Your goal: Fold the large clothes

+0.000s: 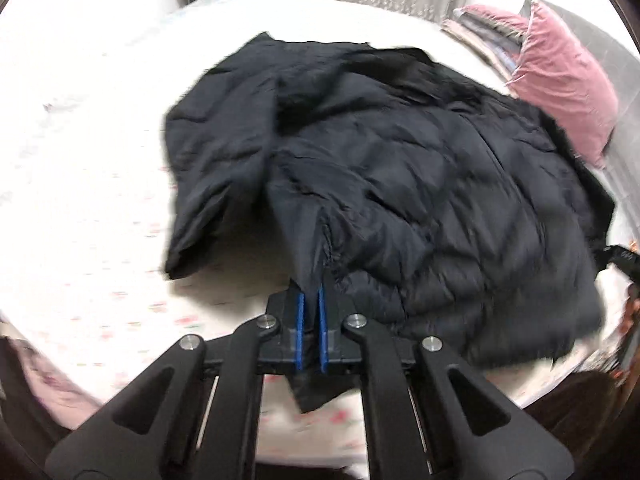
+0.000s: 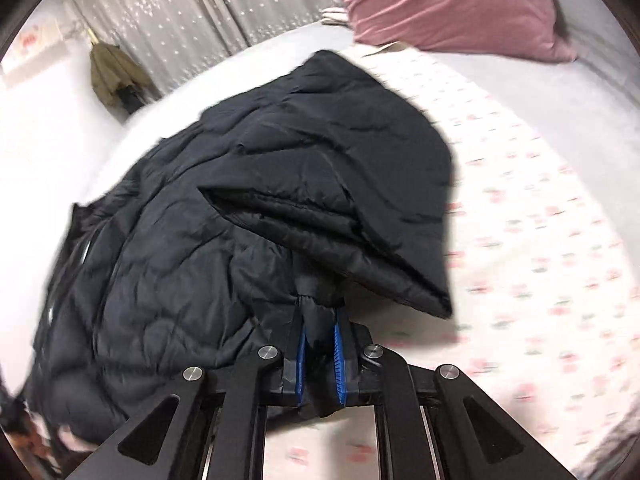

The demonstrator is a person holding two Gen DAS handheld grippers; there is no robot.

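A large black quilted jacket (image 1: pixel 400 168) lies spread on a bed with a white, pink-flowered sheet (image 1: pixel 80 184). My left gripper (image 1: pixel 311 300) is shut on the jacket's near edge, and a flap of fabric hangs down between its blue pads (image 1: pixel 300 332). In the right wrist view the same jacket (image 2: pixel 180 248) fills the middle, with one sleeve folded over on top. There my right gripper (image 2: pixel 318 320) is shut on a bunched bit of the hem, gathered between its blue pads (image 2: pixel 339 364). The cloth is lifted a little at both grips.
A pink pillow (image 1: pixel 560 80) lies at the bed's far right, shown too in the right wrist view as the pink pillow (image 2: pixel 448 0). Grey starred curtains (image 2: pixel 168 12) hang behind. An olive garment (image 2: pixel 110 76) hangs by the wall. The sheet (image 2: pixel 540 260) spreads right of the jacket.
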